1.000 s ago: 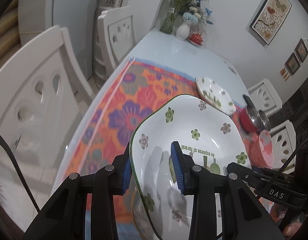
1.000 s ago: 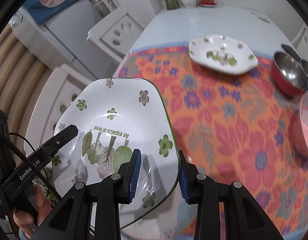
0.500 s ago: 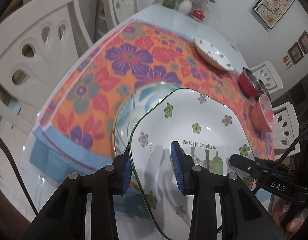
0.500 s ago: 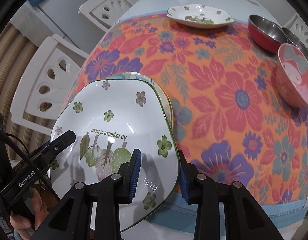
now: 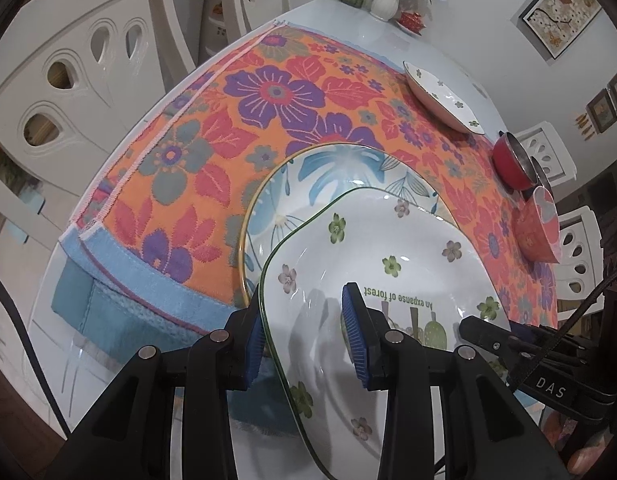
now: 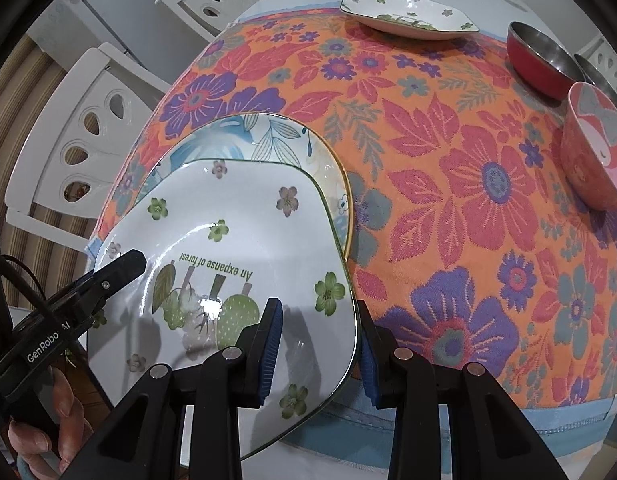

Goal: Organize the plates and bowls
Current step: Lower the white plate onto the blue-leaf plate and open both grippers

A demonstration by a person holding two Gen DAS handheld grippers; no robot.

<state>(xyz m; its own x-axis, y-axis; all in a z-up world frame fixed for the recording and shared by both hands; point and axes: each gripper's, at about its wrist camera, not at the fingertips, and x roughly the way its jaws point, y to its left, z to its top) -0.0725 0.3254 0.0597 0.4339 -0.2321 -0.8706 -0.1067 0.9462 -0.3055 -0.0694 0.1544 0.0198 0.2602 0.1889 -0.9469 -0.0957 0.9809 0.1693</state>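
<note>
- Left wrist view: the left gripper (image 5: 304, 340) has its blue pads (image 5: 354, 334) closed on the left rim of the white forest plate (image 5: 388, 264), one pad under the green edge and one on the glazed face. The plate sits tilted over the blue leaf plate (image 5: 308, 176), which lies flat on the floral cloth (image 5: 236, 120) near the table's front edge. Whether the two plates touch yet cannot be told from here.
- Further off in this view, a second forest plate (image 5: 440, 96) rests at the cloth's far end, and a red steel bowl (image 5: 508, 160) and a pink bowl (image 5: 538, 224) stand to the right, well apart from the plate in hand.
- Right wrist view: the right gripper (image 6: 320, 348) pinches the opposite rim of the same white forest plate (image 6: 236, 240), jaws narrowly closed with the edge between them. The left tool's black finger shows on the plate's other side, so both hold it together.
- Handling, as a judgement: glazed ceramic, rigid, fairly heavy, slippery against the pads and liable to chip. A grip on the raised rim at opposite sides suits it best; it should go down level and gently onto the blue leaf plate (image 6: 264, 136) to avoid a knock.
</note>
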